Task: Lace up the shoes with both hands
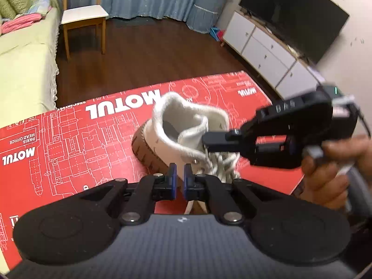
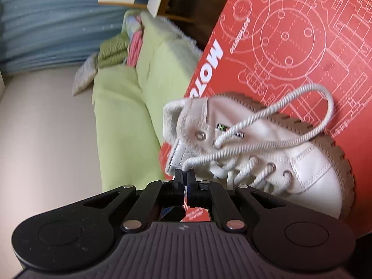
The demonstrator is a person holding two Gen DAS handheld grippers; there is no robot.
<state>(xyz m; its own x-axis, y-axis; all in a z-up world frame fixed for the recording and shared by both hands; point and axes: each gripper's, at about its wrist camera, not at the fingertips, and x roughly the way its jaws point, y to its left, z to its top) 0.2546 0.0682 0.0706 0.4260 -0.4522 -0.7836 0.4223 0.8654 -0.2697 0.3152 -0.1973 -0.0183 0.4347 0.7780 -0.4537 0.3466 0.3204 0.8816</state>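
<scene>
Red printed matting covers the counter, with dark wood floor, a wooden chair, blue curtains and a green-covered sofa beyond. A white high-top shoe with a brown sole sits on the mat near its middle.

From the left wrist view, the left gripper hovers at the near side of the shoe; its jaws stand slightly apart, blue pads facing, and whether lace lies between them cannot be told. This view alone shows the right gripper reaching in from the right, held by a hand, jaws together over the lacing, and a television on a white cabinet at far right.

Only the right wrist view shows the shoe's side with its metal eyelets and a white lace looping up from an upper eyelet. Here the right gripper has its jaws clamped on the lace's end.
</scene>
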